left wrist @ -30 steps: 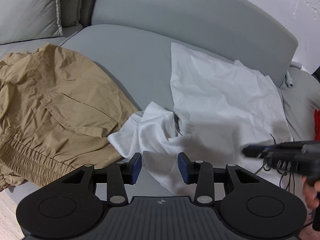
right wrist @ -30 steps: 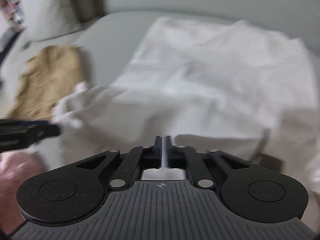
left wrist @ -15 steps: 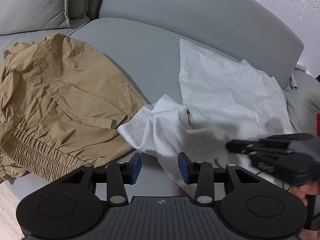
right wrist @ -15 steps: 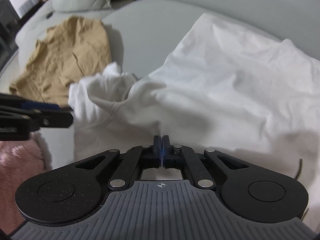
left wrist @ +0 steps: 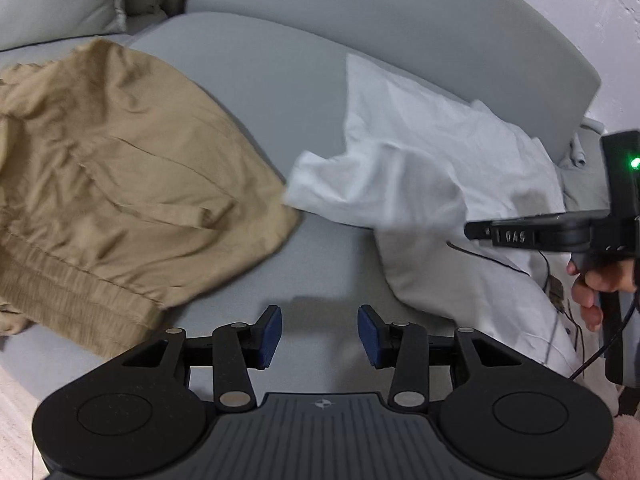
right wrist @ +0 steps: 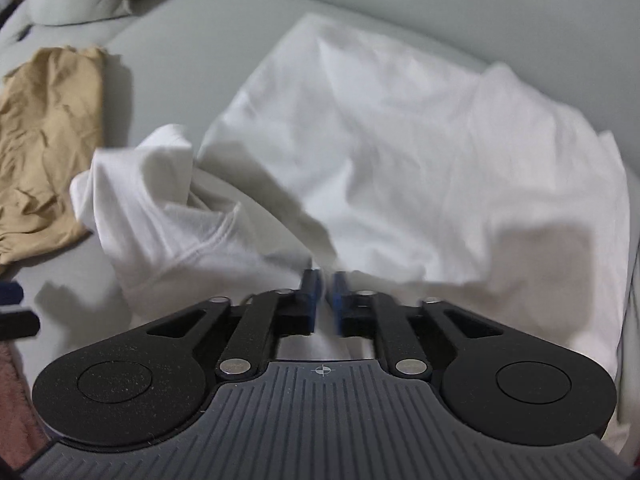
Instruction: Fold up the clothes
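- we see a white t-shirt (right wrist: 400, 152) spread in loose folds across the grey sofa seat (left wrist: 248, 80), its far edge lying up against the sofa backrest (left wrist: 400, 20).
- one bunched sleeve (right wrist: 152, 200) of the shirt sticks out toward the tan garment, its stitched hem showing in the right wrist view.
- the tan cargo trousers (left wrist: 112, 184) lie crumpled on the seat beside the shirt, elastic waistband toward the front edge of the seat; the sleeve tip sits just beside the tan fabric, and we cannot tell whether they touch.
- the left hand-held gripper (left wrist: 319, 336) hovers over bare seat cushion between the two garments, its blue pads well apart with nothing between them.
- the right hand-held gripper (right wrist: 325, 300) is low over the near part of the shirt; its jaws have just been parting and now stand a narrow gap apart, with white cloth visible in and beneath the gap, the pads not pressing on it.
- from the left wrist view we see the right hand-held gripper side-on at the right edge, a green light on its body and a person's hand (left wrist: 596, 284) around its handle.
- a thin dark cable (left wrist: 492, 260) trails across the shirt beneath that tool.
- a grey cushion (left wrist: 60, 0) leans at the far corner of the sofa.
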Demonstrator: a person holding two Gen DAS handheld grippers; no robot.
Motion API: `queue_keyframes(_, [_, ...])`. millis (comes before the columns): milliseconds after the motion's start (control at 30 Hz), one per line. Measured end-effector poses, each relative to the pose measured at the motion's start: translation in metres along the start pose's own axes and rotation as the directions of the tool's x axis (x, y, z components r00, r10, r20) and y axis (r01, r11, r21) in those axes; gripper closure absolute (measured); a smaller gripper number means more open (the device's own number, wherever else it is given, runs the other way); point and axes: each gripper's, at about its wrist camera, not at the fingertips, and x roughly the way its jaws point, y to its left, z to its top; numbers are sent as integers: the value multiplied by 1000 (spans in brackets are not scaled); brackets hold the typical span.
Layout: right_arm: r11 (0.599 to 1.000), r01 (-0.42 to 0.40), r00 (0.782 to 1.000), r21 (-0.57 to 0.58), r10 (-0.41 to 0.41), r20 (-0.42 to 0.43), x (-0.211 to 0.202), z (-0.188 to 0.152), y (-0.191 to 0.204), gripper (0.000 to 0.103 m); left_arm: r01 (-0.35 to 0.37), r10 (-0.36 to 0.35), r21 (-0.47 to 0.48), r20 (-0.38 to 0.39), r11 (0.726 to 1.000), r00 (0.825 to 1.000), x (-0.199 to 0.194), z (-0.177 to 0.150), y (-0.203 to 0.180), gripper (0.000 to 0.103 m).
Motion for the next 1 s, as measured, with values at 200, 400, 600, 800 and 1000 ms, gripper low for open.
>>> queue_keyframes(200, [989, -144, 981, -40, 148, 128, -70, -38, 4, 59, 27, -27, -22, 9, 999, 1000, 12, 8, -4, 61])
queue_keyframes(400, [937, -127, 982, -326, 166, 95, -83, -89, 54, 58, 15, -15, -20, 8, 1000, 1000, 9, 7, -5, 60])
queue_keyframes(600, [984, -107, 989, -145, 121, 90, -69, -72, 36, 100, 35, -35, 2, -1, 999, 999, 14, 13, -10, 59])
queue_keyframes(800, [985, -47, 999, 166, 51, -18, -31, -56, -35, 100, 110, -110, -4, -22, 994, 994, 34, 29, -27, 55])
queue_keyframes(1000, [980, -71, 997, 184, 76, -21, -24, -54, -40, 100, 275, -274, -41, 20, 961, 962, 38, 49, -47, 54])
